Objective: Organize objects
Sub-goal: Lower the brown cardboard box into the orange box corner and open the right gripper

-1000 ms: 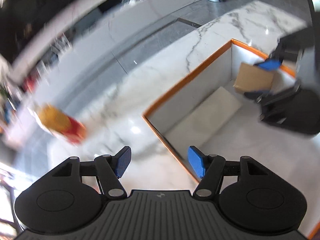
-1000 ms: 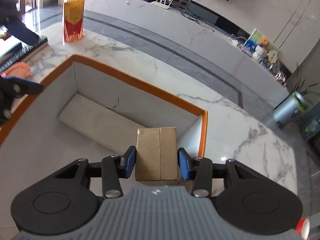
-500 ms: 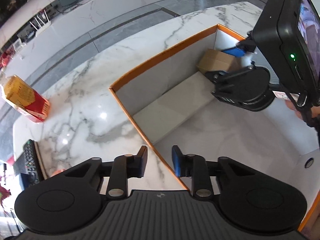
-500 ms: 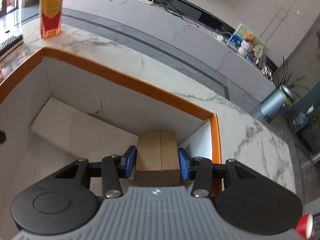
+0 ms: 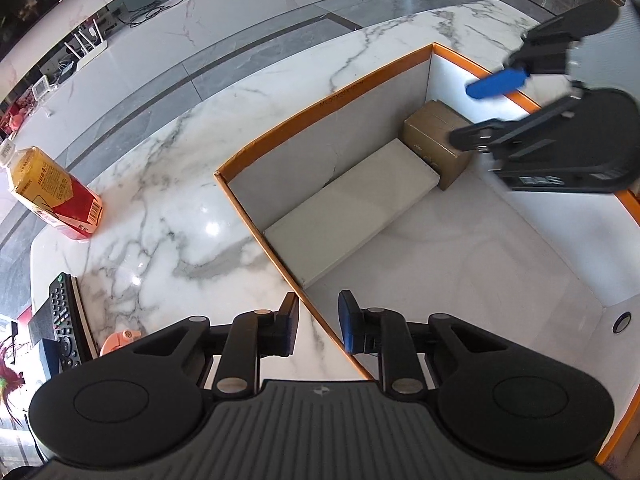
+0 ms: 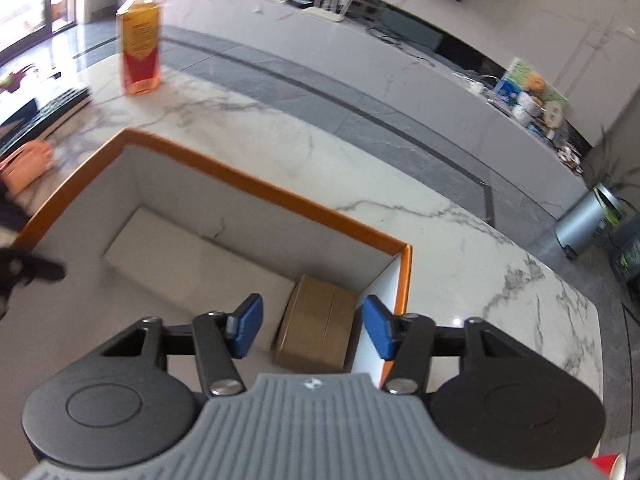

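Closing astride the box rim (image 5: 256,216), left gripper (image 5: 319,328); right gripper (image 6: 312,328) spread above carton (image 6: 320,320).

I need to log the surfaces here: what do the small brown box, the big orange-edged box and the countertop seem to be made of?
Small brown box: matte kraft cardboard, with a centre flap seam. Big orange-edged box: probably coated paperboard, with smooth white walls and thin orange edges. Countertop: glossy, grey-veined white marble or a look-alike, showing bright reflections.
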The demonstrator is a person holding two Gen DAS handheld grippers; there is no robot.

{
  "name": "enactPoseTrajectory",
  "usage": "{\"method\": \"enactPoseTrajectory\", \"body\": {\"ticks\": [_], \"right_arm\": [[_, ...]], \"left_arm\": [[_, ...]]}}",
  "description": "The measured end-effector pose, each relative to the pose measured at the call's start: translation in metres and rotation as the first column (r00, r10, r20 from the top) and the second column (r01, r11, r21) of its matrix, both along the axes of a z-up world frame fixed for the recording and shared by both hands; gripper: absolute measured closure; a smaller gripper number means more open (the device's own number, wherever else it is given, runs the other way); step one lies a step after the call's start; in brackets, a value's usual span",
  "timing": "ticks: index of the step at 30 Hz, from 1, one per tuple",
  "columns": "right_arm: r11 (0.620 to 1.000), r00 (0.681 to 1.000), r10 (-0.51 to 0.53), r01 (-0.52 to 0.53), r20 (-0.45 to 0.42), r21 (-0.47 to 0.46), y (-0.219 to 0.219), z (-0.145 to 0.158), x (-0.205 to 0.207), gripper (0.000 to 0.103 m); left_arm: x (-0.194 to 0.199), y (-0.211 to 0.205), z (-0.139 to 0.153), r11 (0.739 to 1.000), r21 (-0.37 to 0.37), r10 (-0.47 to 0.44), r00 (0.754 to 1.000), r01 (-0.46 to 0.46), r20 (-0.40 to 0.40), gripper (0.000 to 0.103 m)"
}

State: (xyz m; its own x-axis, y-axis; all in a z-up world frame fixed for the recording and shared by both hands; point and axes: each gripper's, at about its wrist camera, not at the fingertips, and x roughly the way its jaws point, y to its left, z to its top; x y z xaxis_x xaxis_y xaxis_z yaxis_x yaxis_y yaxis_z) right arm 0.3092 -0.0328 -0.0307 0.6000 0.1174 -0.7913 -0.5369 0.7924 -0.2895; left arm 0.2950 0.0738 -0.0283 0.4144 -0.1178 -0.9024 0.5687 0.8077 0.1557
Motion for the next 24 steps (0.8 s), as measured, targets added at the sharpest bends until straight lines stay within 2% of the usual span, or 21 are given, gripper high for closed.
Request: {"method": "enactPoseTrajectory", "body": {"ticks": [2,4,7,11,19,21,24], "right_arm": [[0.997,0.998,0.055,-0.057,-0.041,-0.045,-0.001,-0.001,-0.008,0.078],[0.993,0.992,0.08,-0.088,-0.096,-0.083,-0.001,-0.007,-0.011,0.09],[0.993,0.987,0.056,-0.071,-0.153,-0.092,-0.001,-0.017,-0.004,0.097],[0.998,0.983,0.026,-0.037,-0.18,-0.059,-0.001,-0.028,0.006,0.103],[0.999,0.982,0.024,-0.028,-0.185,-0.017,0.003,-0.037,0.019,0.103],[0.999,0.981,0.042,-0.042,-0.19,0.002,0.002,-0.034,0.016,0.103],[0.996,0.977,0.064,-0.049,-0.205,0.08,-0.009,-0.013,0.004,0.102]], "left_arm": [[-0.002,0.0,0.0,1.0,0.003,0.001,1.0,-0.001,0.003,0.078],[-0.004,-0.001,0.0,1.0,0.009,0.0,1.0,0.0,0.006,0.078],[-0.008,-0.002,0.0,1.0,0.014,-0.006,1.0,0.006,0.006,0.078],[-0.014,-0.002,-0.001,1.0,0.017,-0.016,1.0,0.015,0.01,0.078],[-0.012,-0.003,-0.002,1.0,0.018,-0.013,1.0,0.013,0.007,0.078],[-0.01,-0.003,-0.002,1.0,0.014,-0.004,1.0,0.004,0.001,0.077],[-0.012,-0.003,0.0,1.0,0.009,0.012,1.0,-0.012,0.0,0.075]]}}
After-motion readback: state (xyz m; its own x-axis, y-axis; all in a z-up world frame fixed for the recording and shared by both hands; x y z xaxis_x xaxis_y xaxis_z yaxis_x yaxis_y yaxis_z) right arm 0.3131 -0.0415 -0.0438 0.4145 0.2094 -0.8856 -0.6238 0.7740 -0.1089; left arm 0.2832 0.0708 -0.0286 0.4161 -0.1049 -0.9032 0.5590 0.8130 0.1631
